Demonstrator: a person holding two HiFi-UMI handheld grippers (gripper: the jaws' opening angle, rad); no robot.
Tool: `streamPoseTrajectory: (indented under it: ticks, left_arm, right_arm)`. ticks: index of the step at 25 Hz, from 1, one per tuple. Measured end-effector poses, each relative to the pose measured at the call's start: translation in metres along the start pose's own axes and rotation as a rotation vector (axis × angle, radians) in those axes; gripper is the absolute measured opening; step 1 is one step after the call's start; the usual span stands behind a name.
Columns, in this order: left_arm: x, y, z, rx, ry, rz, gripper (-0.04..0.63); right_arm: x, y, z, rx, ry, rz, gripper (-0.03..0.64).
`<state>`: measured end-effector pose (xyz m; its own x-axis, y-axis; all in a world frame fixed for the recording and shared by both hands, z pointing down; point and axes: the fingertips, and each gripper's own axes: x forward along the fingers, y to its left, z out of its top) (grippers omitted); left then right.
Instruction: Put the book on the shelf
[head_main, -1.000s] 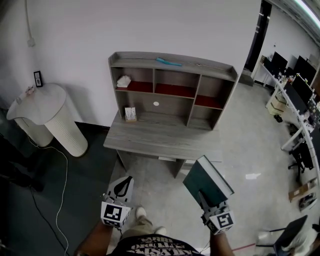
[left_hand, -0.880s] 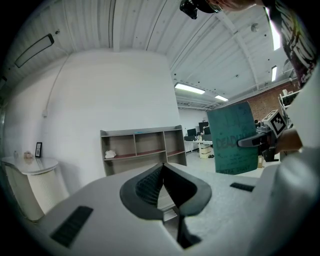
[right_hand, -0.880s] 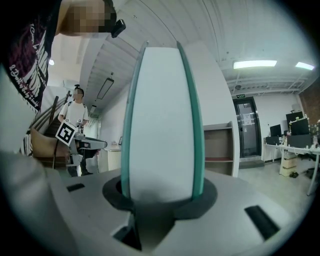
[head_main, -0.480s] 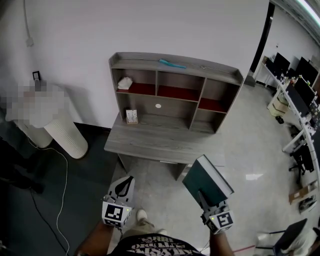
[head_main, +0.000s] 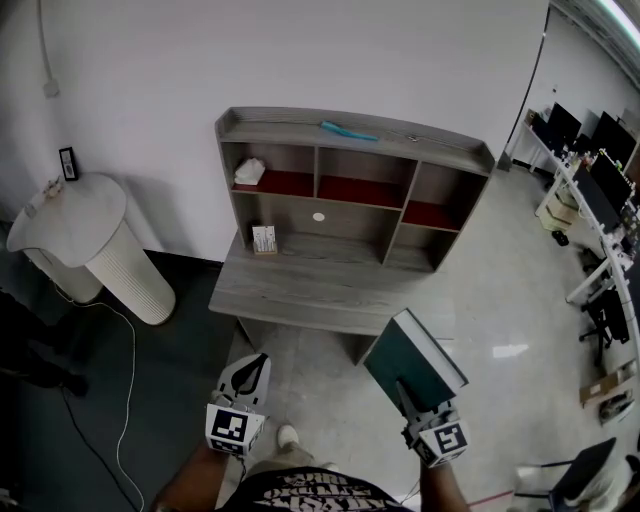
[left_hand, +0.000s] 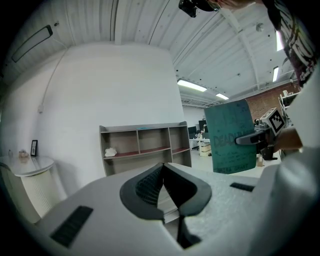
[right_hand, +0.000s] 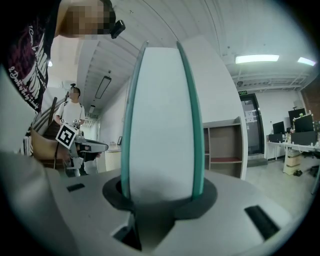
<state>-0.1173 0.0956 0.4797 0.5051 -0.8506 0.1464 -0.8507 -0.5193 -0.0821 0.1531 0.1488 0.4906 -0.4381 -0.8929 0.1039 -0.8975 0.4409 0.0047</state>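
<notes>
A dark teal hardback book (head_main: 412, 362) stands tilted in my right gripper (head_main: 408, 392), which is shut on its lower edge. In the right gripper view the book's white page block (right_hand: 162, 125) fills the space between the jaws. My left gripper (head_main: 248, 372) is level with it at the left, shut and holding nothing, its tips meeting (left_hand: 162, 167). The grey shelf unit (head_main: 350, 190) with red-floored compartments sits on a grey desk (head_main: 300, 290) against the white wall, ahead of both grippers and apart from them. From the left gripper view the book (left_hand: 232, 135) shows at the right.
A white crumpled object (head_main: 248, 170) lies in the left compartment, a teal item (head_main: 350, 131) on the shelf top, a small box (head_main: 263, 239) on the desk. A white ribbed round stand (head_main: 90, 240) and a floor cable (head_main: 125, 380) are left. Office desks with monitors (head_main: 600, 190) line the right.
The desk and shelf have drawn slightly nearer as both grippers moved forward together. The book stays clamped in the right gripper at the same tilt.
</notes>
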Motion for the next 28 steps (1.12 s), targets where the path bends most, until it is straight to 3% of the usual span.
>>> streamPoseTrajectory:
  ticks: [15, 28]
  left_arm:
    - [0.037, 0.037, -0.014, 0.016, 0.031, -0.047, 0.006]
    - [0.060, 0.064, -0.017, 0.018, 0.010, -0.102, 0.006]
  right_arm:
    - [0.057, 0.004, 0.007, 0.012, 0.017, 0.012, 0.163]
    - [0.088, 0.016, 0.017, 0.006, 0.025, 0.010, 0.163]
